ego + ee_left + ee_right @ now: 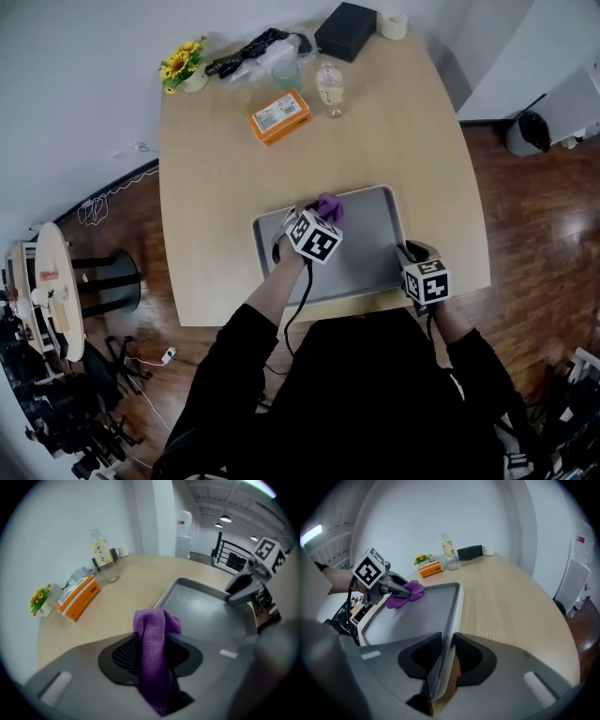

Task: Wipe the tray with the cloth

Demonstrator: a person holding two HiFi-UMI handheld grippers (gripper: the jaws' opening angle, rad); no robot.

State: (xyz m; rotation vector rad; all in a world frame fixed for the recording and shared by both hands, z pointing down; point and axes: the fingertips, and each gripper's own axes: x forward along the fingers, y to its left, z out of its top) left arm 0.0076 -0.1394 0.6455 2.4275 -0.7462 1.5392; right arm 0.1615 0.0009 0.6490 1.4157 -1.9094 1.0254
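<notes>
Evidently the right claw (444, 656) clamped the tray (417, 616) rim to steady it while the left claw (151, 651) gripped the cloth (150, 625).

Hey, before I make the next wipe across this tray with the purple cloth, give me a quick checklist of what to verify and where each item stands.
1. Purple cloth clamped in the left gripper: ok.
2. Right gripper clamped on the rim of the tray to steady it: ok.
3. Cloth pressed on the tray floor: cannot tell; it sits near the far left corner.
4. Tray lying wholly on the table: ok.
5. Bottle and orange box well away from the tray: ok.
</notes>
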